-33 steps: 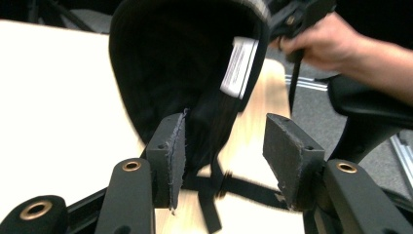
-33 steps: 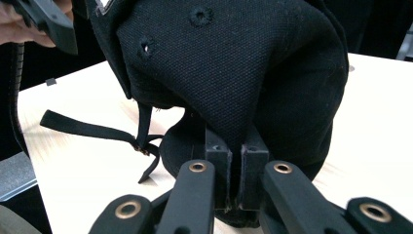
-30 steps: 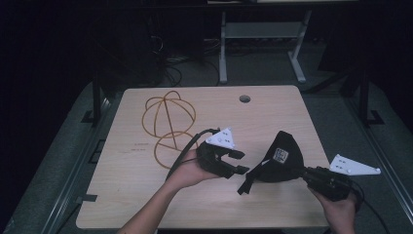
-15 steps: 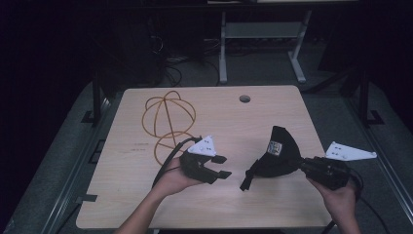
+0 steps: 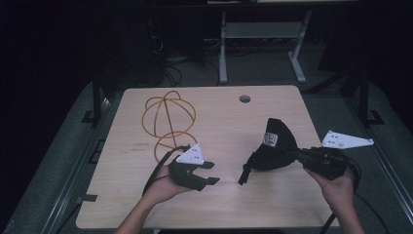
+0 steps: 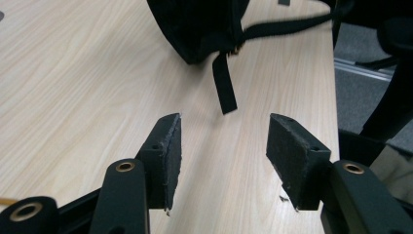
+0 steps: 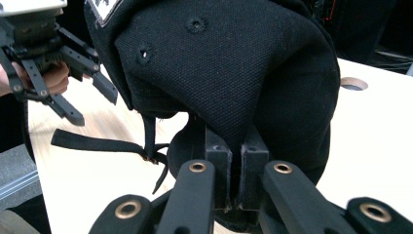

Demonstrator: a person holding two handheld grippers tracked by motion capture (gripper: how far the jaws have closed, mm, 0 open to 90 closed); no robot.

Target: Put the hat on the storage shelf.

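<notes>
A black cap (image 5: pixel 272 144) with a white patch hangs just above the wooden table (image 5: pixel 219 122) at the right, its strap (image 5: pixel 245 173) dangling to the left. My right gripper (image 5: pixel 301 155) is shut on the cap's fabric (image 7: pixel 234 73), the two pads pinching it in the right gripper view. To the cap's left my left gripper (image 5: pixel 210 173) is open and holds nothing; it shows in the right gripper view too (image 7: pixel 92 100). In the left gripper view the pads (image 6: pixel 168 156) stand wide apart, with the cap (image 6: pixel 199 24) and its strap (image 6: pixel 225 90) ahead.
An orange wire sphere frame (image 5: pixel 168 119) stands at the back left of the table. A round cable hole (image 5: pixel 245 99) sits near the far edge. A metal stand (image 5: pixel 263 44) is on the floor beyond the table.
The left gripper has drawn back to the left and toward the front edge, away from the cap. The right gripper still holds the cap in about the same place.
</notes>
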